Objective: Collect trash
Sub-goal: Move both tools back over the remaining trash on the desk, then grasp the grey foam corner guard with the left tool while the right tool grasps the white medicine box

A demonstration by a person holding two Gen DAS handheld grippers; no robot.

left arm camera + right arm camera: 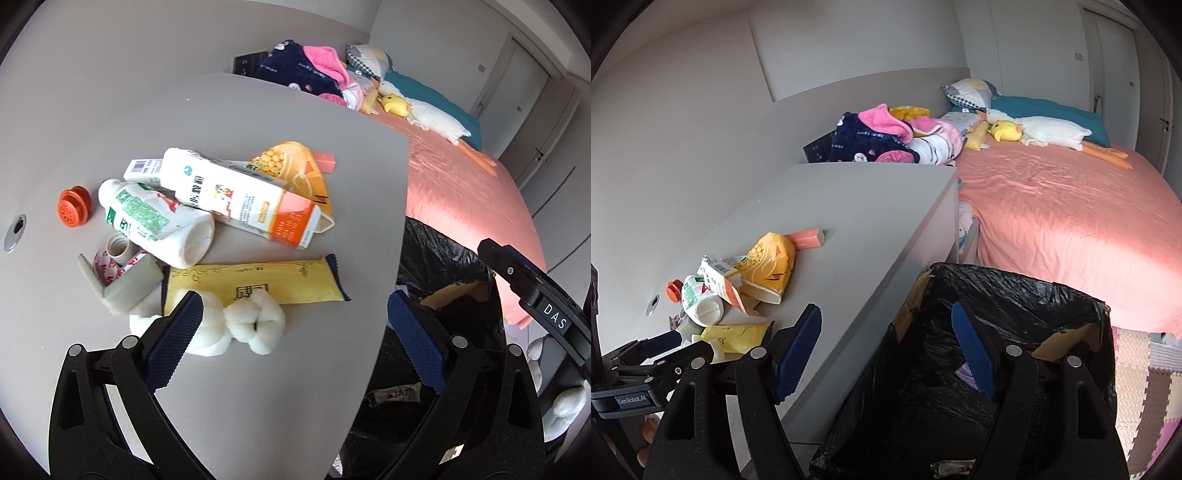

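Note:
A heap of trash lies on the grey table (258, 369): a white milk carton (240, 197), a white bottle (155, 221), a yellow wrapper (255, 284), white cotton wads (255, 321), an orange cap (74, 206) and a yellow cup (295, 166). My left gripper (293, 314) is open and empty, just in front of the cotton wads. My right gripper (886, 321) is open and empty, above the black-lined trash box (1015, 295) beside the table. The heap also shows in the right wrist view (738, 288).
A pink box (325, 160) lies behind the cup. A grey foam corner (125, 284) with tape sits left of the wrapper. A bed with a pink sheet (1071, 221), clothes and plush toys is to the right. The right gripper's body (535, 295) shows over the bin.

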